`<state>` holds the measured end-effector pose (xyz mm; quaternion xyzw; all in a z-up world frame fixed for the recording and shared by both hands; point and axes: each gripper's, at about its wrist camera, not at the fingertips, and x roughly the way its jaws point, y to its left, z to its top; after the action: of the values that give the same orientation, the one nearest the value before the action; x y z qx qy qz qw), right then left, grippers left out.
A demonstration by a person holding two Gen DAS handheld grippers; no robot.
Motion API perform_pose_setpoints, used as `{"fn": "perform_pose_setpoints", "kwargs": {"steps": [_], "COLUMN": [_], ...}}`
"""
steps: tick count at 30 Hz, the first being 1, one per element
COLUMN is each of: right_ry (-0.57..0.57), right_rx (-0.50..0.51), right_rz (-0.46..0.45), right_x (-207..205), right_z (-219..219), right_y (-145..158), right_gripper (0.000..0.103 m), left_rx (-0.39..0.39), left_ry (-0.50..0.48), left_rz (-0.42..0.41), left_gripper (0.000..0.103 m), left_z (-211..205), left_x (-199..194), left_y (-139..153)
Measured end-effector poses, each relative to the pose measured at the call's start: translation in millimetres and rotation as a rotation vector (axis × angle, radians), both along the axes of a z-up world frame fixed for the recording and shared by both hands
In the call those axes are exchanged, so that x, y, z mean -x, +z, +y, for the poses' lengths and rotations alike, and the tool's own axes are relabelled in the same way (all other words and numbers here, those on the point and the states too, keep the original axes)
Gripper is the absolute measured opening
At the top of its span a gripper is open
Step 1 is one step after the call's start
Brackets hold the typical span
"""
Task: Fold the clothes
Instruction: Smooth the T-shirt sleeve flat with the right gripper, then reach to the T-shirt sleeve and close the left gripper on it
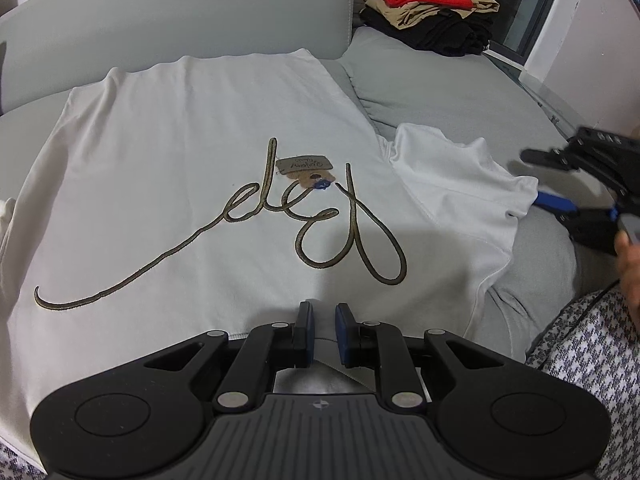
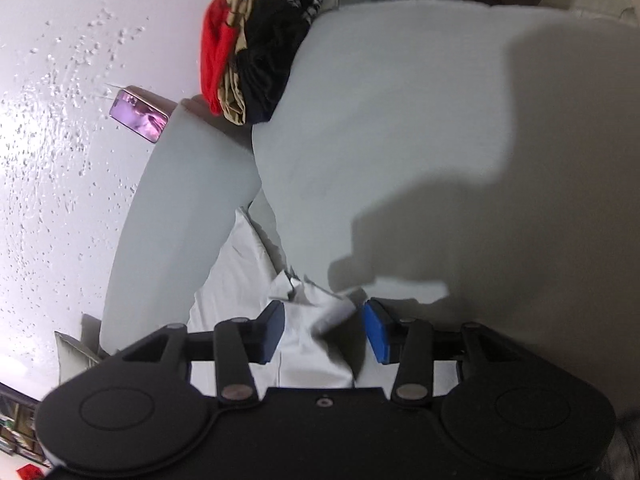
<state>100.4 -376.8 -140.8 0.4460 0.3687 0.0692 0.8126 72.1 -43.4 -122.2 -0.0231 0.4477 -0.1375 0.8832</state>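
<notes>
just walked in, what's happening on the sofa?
A person with a handheld gripper in each hand is folding a white shirt spread on the grey sofa. The left gripper pinches the near hem. The right gripper has the sleeve between its jaws, not clamped. Folded clothes are stacked at the far end.

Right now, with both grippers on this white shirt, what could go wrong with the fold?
The right gripper stands open around the sleeve, so the cloth could slip out. The hang tag lies loose on the white shirt and could get folded inside. The left gripper pinches only the near edge.
</notes>
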Motion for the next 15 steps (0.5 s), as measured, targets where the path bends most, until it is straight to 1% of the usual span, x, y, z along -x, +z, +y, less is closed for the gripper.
{"fn": "perform_pose_setpoints", "kwargs": {"steps": [2, 4, 6, 8, 10, 12, 13, 14, 15], "right_ry": [0.03, 0.12, 0.198, 0.275, 0.328, 0.359, 0.368, 0.385, 0.407], "right_rx": [-0.023, -0.03, -0.037, -0.081, -0.085, -0.059, -0.037, -0.003, 0.058], "right_rz": [0.017, 0.056, 0.105, 0.148, 0.172, 0.177, 0.176, 0.17, 0.158], "right_x": [-19, -46, -69, -87, -101, -112, -117, -119, -118], "right_z": [-2, 1, 5, 9, 14, 20, 24, 30, 38], "right_y": [2, 1, 0, -4, -8, -10, -9, -8, -5], "right_gripper": [0.044, 0.05, 0.05, 0.05, 0.049, 0.044, 0.044, 0.044, 0.038], "left_rx": [-0.001, -0.001, 0.002, 0.006, 0.011, 0.012, 0.01, 0.007, 0.004], "left_ry": [0.0, 0.001, -0.001, -0.004, -0.006, -0.007, -0.009, -0.01, -0.011], "left_rz": [0.001, 0.002, 0.001, -0.001, 0.0, 0.004, 0.004, 0.004, 0.003], "left_gripper": [0.017, 0.017, 0.017, 0.017, 0.017, 0.017, 0.017, 0.017, 0.017], "left_z": [0, 0, 1, 2, 3, 4, 3, 3, 2], "left_x": [0, 0, 0, 0, 0, -1, -1, -1, -1], "left_y": [0, 0, 0, 0, 0, 0, 0, 0, 0]}}
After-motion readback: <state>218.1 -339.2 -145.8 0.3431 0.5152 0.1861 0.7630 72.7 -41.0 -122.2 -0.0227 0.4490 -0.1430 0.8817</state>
